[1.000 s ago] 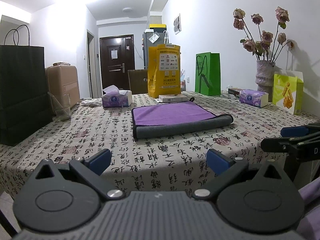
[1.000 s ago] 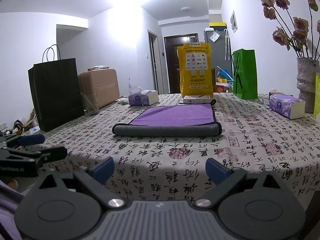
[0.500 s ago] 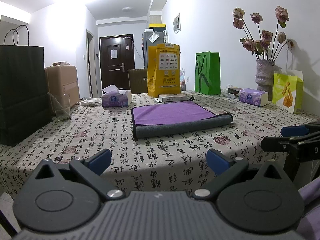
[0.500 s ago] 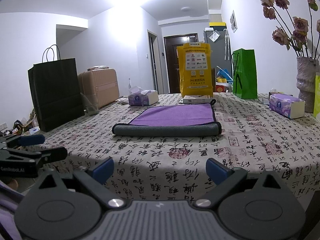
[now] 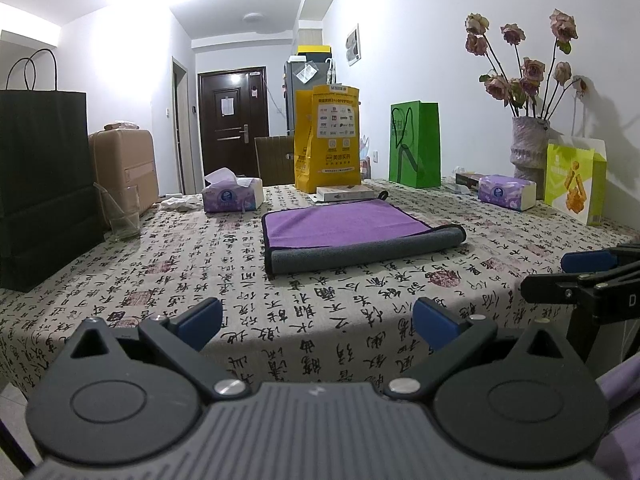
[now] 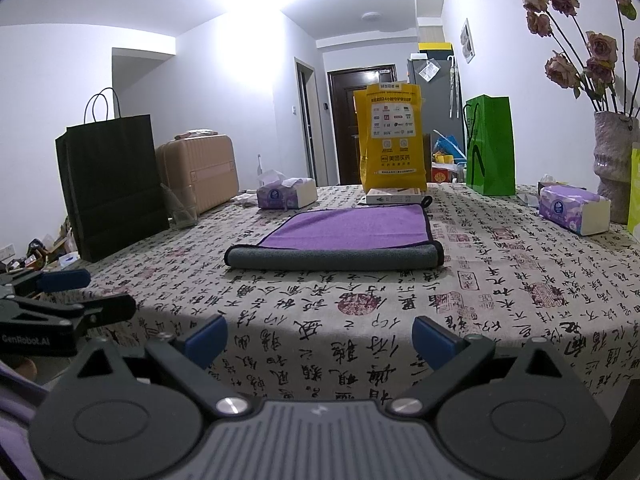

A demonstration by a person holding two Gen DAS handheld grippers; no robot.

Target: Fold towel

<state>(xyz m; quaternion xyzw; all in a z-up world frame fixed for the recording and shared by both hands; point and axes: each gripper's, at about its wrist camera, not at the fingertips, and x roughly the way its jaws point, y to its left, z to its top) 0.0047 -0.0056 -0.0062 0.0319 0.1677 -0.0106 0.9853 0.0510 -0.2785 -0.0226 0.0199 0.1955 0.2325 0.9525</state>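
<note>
Purple on top with a grey rolled edge facing the cameras, the towel (image 5: 352,238) (image 6: 340,240) lay folded mid-worktop (image 5: 200,264) on the calligraphy-print cloth. Left tongs (image 5: 318,322) and right tongs (image 6: 320,334) hung at the near edge, both spread wide, holding nothing, well apart from it.

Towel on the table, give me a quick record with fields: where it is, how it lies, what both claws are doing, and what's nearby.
towel: purple with grey underside, lying in the middle of the table
state: near edge turned over, grey side showing
left claw: open, at the near table edge, short of the towel
right claw: open, at the near table edge, holding nothing
behind towel: flat white box, yellow bag
</note>
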